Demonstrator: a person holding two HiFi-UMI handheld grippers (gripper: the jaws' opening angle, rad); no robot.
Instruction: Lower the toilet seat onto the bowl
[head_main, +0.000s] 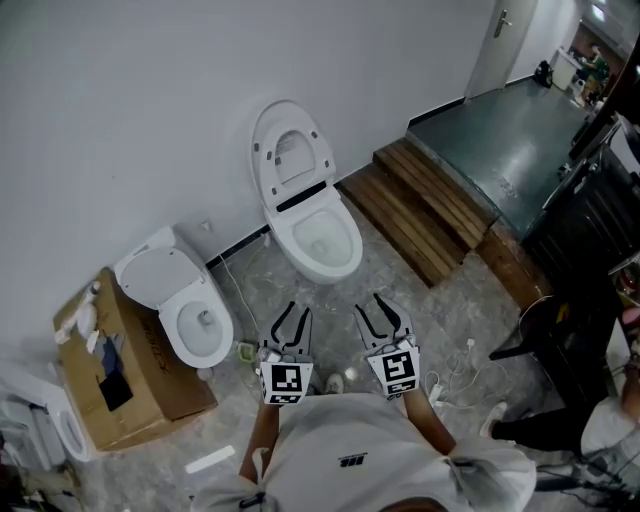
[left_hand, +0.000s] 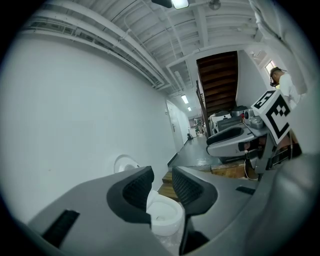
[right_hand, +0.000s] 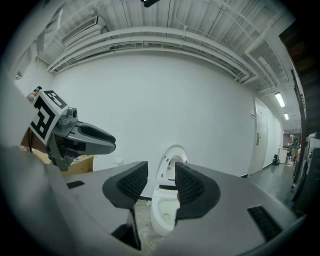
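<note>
**A:** Start nearest. What are the hands doing?

**B:** At the bottom centre of the head view, the left gripper and right gripper sit side by side. Both point up the frame. The fingers of each are parted to a moderate gap and there is nothing between them. Each gripper's own view shows only the toilet, far off through that gap.

**A:** So there's no contact yet?

**B:** None. A strip of grey floor lies between the fingertips and the bowl at mid-frame. The seat stands upright just above the bowl, leaning back on the white wall. I'd say the lowering hasn't begun.

**A:** How should it be done well?

**B:** Close in first, since both grippers are well short of the toilet. Then send one gripper to the seat's top edge, the part highest in the frame. Pinch the ring lightly or hook a fingertip behind it, then tip it forward off the wall. Guide it all the way down and don't let it drop. I can't tell whether a separate lid stands behind the ring, so grip only the front layer.

**A:** Any hazards?

**B:** Keep the spare gripper out from between seat and rim. Ignore the second toilet at lower left. The wooden steps, farther off at upper right, are clear of the seat's path down.
</note>
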